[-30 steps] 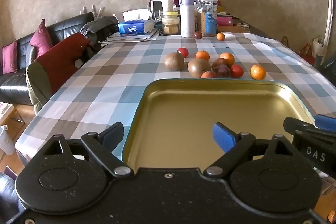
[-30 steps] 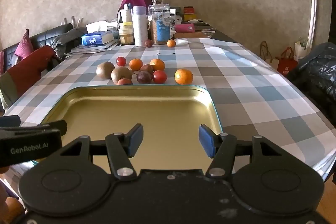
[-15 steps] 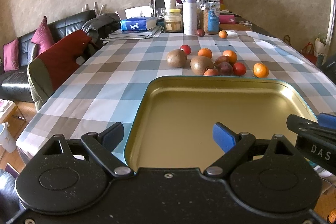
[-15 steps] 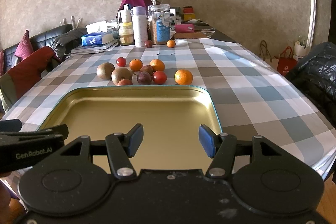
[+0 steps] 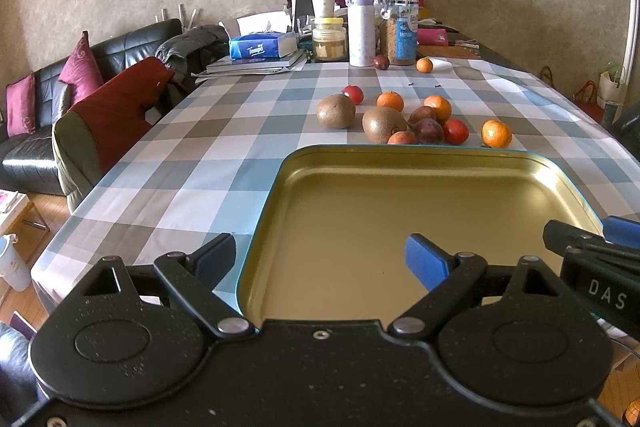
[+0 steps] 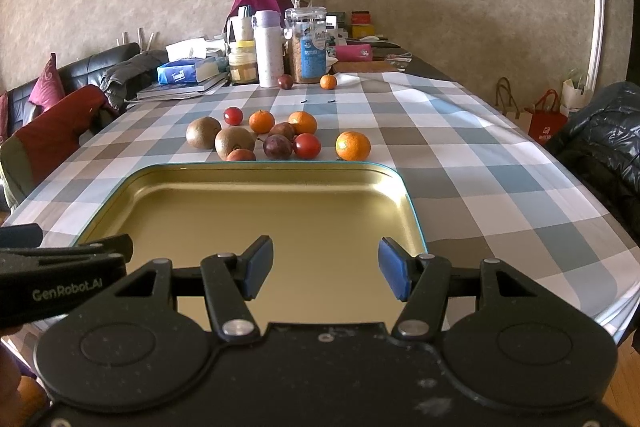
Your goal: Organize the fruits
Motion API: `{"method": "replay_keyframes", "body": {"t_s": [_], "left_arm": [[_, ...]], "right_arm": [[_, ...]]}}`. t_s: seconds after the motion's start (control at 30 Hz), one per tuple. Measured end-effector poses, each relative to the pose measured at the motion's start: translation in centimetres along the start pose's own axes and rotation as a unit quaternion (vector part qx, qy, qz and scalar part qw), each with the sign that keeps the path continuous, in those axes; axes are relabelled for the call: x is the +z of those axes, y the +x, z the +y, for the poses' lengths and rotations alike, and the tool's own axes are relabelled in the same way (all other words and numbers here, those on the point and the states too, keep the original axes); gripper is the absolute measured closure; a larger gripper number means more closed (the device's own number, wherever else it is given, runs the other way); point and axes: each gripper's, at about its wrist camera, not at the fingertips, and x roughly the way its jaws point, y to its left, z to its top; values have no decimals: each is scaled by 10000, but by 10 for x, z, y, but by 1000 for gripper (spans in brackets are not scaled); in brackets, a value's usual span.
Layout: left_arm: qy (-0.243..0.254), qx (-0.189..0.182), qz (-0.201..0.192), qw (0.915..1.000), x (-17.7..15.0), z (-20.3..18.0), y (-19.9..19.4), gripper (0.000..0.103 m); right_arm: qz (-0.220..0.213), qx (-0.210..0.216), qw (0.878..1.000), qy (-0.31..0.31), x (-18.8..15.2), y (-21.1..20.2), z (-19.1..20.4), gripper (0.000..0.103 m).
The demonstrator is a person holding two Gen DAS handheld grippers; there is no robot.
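The left tool (image 5: 320, 257) is held over the near left corner of the gold tray (image 5: 560, 169), jaws spread wide, nothing between the blue pads (image 5: 424, 261). The right tool (image 6: 326, 269) is held over the near right part of the same tray (image 6: 404, 187), jaws likewise spread and empty. Each tool shows at the edge of the other's view: the right tool (image 5: 592, 259) at the right of the left wrist view, the left tool (image 6: 60, 267) at the left of the right wrist view.

The tray lies on the bench (image 6: 460, 155), which carries a checked cloth. The tray holds no fruit.

Fruit positions, right wrist view:
- Two kiwis (image 6: 203, 133) (image 6: 234, 143) lie just beyond the far left rim of the tray.
- A reddish fruit (image 6: 241, 155) lies against the far rim, partly hidden by it.
- Two dark purple fruits (image 6: 277, 146) (image 6: 283, 130) lie in the middle of the group.
- A red tomato (image 6: 307, 146) lies just right of the nearer purple fruit.
- One tangerine (image 6: 353, 146) lies apart at the right.
- Two more tangerines (image 6: 262, 121) (image 6: 303, 122) and a second tomato (image 6: 233, 116) lie at the far side of the group.
- A purple fruit (image 6: 285, 81) and a small tangerine (image 6: 328, 81) lie well apart, near the far end.

Behind these stand a white flask (image 6: 269, 49), a clear jar (image 6: 307, 45) and a tissue box (image 6: 186, 71).
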Motion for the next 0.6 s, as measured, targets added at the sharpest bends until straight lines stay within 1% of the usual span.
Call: {"method": "replay_keyframes", "body": {"t_s": [0.6], "left_arm": [[26, -8, 24, 10000, -1, -1, 1, 11]], "right_arm": [[16, 41, 10000, -12, -2, 1, 2, 41]]}}
